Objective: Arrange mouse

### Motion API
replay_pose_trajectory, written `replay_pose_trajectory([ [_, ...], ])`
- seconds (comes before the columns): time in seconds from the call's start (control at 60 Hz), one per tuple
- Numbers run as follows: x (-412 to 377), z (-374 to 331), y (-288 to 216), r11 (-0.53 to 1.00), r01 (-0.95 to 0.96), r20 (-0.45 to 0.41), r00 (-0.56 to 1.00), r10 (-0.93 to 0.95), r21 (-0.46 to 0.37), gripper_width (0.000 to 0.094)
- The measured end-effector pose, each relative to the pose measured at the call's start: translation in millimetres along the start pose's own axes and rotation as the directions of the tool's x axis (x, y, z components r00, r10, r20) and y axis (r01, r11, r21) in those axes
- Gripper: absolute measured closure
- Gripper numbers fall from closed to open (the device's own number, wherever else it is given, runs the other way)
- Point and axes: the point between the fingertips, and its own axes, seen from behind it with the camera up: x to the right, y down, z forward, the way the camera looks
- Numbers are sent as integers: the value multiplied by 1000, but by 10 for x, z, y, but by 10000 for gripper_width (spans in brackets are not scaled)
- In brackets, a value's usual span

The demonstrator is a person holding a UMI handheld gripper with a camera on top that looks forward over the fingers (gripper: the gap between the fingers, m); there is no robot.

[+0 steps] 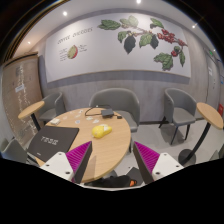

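Right now my gripper (pixel 110 168) hangs above the near end of a wooden table (pixel 105 150), and its two fingers, with their magenta pads (pixel 148 156), are spread wide with nothing between them. I take the table as my landmark. On its top, well beyond the fingers and toward the far end, lies a small yellow object (pixel 101 130), which I take to be the mouse, though I cannot make out its shape clearly. On the table's left side sits a dark closed laptop (pixel 55 143) with white lettering, close to my left finger. Past the mouse, at the table's far edge, I see a thin dark cable (pixel 105 113). Grey chairs (pixel 116 102) stand around the table's far side, and behind them a wall carries a leaf mural (pixel 145 38).
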Motion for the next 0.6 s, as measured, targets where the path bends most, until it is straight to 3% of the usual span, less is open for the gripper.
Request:
replay_pose_trajectory([
  [0.083, -26, 86, 48, 999, 39, -7, 999, -39, -3, 81],
  [0.2, -290, 453, 122, 996, 94, 51, 994, -94, -6, 84],
  [0.467, -758, 1250, 294, 980, 137, 161, 980, -114, -144, 82],
  [0.6, -753, 1719, 363, 969, 123, 115, 988, -100, -212, 82],
])
